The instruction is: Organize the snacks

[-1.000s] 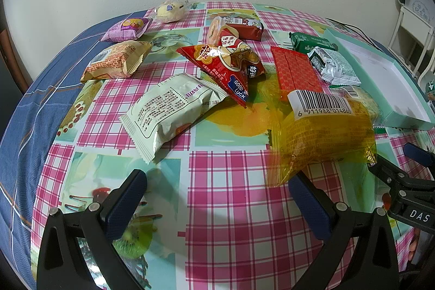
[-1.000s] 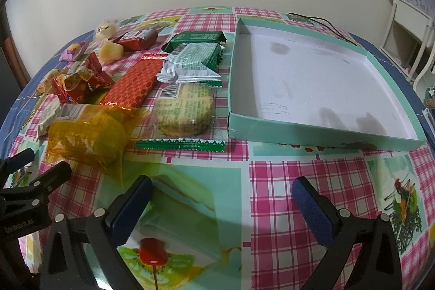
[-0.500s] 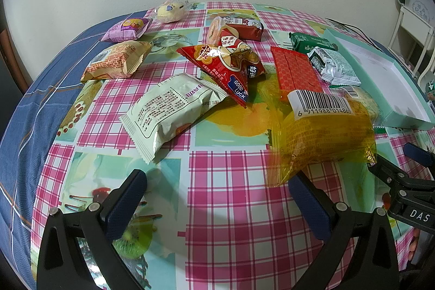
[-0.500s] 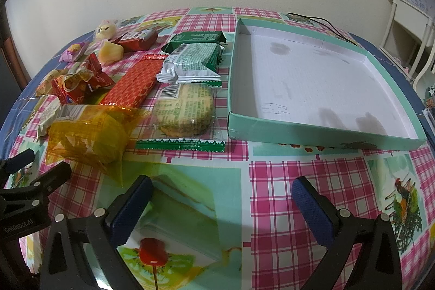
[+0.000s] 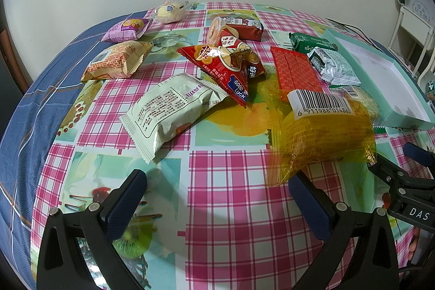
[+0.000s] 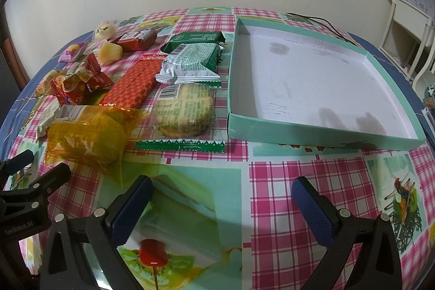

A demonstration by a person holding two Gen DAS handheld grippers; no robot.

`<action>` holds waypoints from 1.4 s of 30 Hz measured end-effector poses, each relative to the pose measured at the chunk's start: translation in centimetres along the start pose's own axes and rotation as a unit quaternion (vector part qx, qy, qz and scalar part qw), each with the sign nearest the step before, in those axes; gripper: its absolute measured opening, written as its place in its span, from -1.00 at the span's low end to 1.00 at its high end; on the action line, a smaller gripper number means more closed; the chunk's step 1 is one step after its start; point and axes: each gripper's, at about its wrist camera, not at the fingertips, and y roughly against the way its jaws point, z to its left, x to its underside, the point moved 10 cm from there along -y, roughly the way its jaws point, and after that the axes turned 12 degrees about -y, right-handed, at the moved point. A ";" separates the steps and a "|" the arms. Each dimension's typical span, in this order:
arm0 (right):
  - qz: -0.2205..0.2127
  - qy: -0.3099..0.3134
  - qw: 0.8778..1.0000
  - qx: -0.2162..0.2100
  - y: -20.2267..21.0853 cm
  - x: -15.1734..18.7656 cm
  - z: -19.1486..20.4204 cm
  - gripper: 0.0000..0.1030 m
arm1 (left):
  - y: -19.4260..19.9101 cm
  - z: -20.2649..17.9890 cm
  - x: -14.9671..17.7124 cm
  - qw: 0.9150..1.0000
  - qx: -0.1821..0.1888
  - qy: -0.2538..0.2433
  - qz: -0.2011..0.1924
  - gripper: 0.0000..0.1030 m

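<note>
Several snack packs lie on the checked tablecloth. A yellow clear pack [image 5: 323, 137] with a barcode lies just ahead of my left gripper [image 5: 217, 197], which is open and empty. A pale green pack [image 5: 171, 110], a red peanut pack [image 5: 228, 64] and a flat red bar [image 5: 296, 72] lie further off. My right gripper [image 6: 221, 204] is open and empty, in front of an empty teal box [image 6: 320, 137]. A clear biscuit pack [image 6: 187, 110] and the yellow pack [image 6: 89, 137] lie left of the box.
Green-and-white packs [image 6: 195, 61] lie by the box's left wall. Purple [image 5: 126, 29], orange [image 5: 117, 61] and yellow [image 5: 171, 10] packs sit at the far left. A white chair [image 6: 407, 26] stands at the right. The table edge drops to blue cloth [image 5: 24, 110] on the left.
</note>
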 end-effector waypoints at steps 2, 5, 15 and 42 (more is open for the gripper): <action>0.000 0.000 1.000 0.000 0.0 0.0 0.0 1.00 | 0.0 0.0 0.0 1.000 0.000 0.000 0.000 1.00; 0.000 -0.001 1.000 0.002 0.0 0.0 0.0 1.00 | 0.0 0.0 0.0 1.000 0.000 0.000 0.000 1.00; 0.018 -0.006 1.000 0.008 -0.2 0.0 0.0 1.00 | -0.1 0.0 0.0 1.000 0.002 -0.002 0.003 1.00; 0.070 -0.041 0.996 -0.041 2.7 -3.6 2.0 1.00 | 3.7 0.3 -3.6 0.999 0.024 -0.023 0.034 1.00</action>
